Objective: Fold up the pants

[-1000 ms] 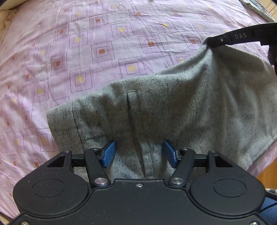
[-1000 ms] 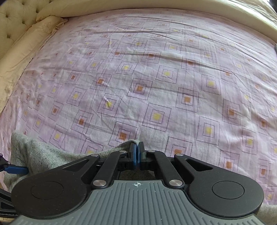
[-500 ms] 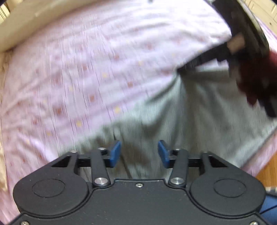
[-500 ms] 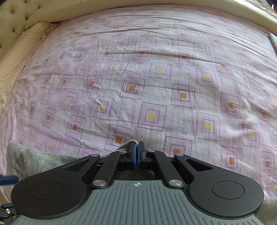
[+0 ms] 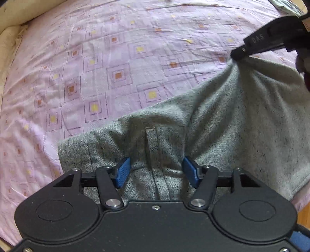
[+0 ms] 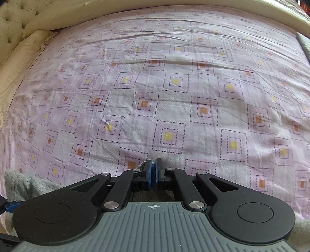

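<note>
Grey speckled pants [image 5: 242, 126] lie on the bed's near edge, waistband and belt loop [image 5: 151, 139] toward me. My left gripper [image 5: 155, 168] points down onto the waistband. Its blue pads [image 5: 122, 171] stand apart with bunched cloth between them, not clamped. My right gripper [image 6: 154, 170] holds a corner of the pants; a sliver of grey cloth shows between its pads, and its jaws are opening. In the left wrist view the right gripper [image 5: 240, 52] lifts that corner, the cloth drawn taut up to its tip. A strip of the pants [image 6: 23, 184] shows low on the left.
A lilac sheet [image 6: 174, 97] with square prints covers the bed, wrinkled but flat. A cream pillow [image 6: 29, 50] and tufted headboard [image 6: 11, 15] lie far left. Wooden floor [image 5: 302, 213] shows past the bed's near edge. Part of a hand [image 5: 304, 64] is behind the right gripper.
The left view swung and blurred, then settled; the waistband is now more bunched between the left pads. The right pads, tightly together before, have parted slightly on the cloth.
</note>
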{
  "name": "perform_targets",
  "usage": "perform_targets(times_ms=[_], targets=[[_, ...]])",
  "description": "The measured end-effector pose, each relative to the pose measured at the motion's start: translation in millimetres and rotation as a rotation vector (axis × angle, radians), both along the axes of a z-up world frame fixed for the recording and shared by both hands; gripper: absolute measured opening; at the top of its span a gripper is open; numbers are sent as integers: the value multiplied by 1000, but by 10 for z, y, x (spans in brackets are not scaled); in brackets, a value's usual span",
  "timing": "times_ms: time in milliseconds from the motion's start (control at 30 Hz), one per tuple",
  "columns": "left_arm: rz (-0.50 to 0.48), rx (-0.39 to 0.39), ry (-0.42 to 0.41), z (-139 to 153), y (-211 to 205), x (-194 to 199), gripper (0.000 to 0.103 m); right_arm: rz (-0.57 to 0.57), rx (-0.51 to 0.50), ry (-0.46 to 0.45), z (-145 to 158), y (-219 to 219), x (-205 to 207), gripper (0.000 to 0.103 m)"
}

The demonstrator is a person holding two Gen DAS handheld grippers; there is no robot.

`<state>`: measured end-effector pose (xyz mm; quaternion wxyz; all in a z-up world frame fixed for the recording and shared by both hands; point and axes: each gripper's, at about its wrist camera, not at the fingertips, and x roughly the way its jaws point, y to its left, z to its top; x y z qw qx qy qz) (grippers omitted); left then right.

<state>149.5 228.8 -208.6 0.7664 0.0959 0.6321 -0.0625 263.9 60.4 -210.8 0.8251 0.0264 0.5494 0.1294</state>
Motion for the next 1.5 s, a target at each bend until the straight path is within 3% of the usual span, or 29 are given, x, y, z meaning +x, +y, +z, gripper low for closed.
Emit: perform_targets(times_ms=[100,233,367,467,567,633,667,800,900,1067,1167,1200,1267,1367,1500], targets=[[-39,0,-48,188,-21,33,55,-98,73,-142,297,-304,-171,9],[-69,-42,-124,407,-209,200,55,-147,41,-192,487,-656,-460,9],[-90,-106,-127,366,-523,477,56,-137,9,-148,423,-792,-677,9],[-80,-91,-83,173,-583,553,56,-123,-13,-93,293,-824,-762,9],[-64,-8,-34,-58,-404,470,57,-128,-90,-35,119,-917,-691,9],[-70,39,-52,-110,-215,360,60,-181,-163,-6,1,-1081,-611,8],[-68,50,-49,-118,-130,326,67,-215,-158,-5,-16,-1180,-568,7],[0,-14,-11,-30,85,292,66,-261,-156,-10,41,-1332,-526,7],[20,-44,-46,148,59,273,58,-165,-81,-80,235,-1156,-661,8],[148,-63,-142,279,228,332,63,74,-4,-113,311,-518,-725,8],[207,101,-34,-36,412,435,60,169,26,-89,237,-139,-706,8],[208,123,-16,-116,488,416,66,192,41,-77,219,-27,-711,8],[214,80,-24,-120,645,348,72,243,67,-41,178,157,-724,8],[240,43,-1,-107,771,320,72,317,35,-20,81,388,-733,8],[258,25,-1,-107,831,250,75,281,4,-17,-41,553,-523,7]])
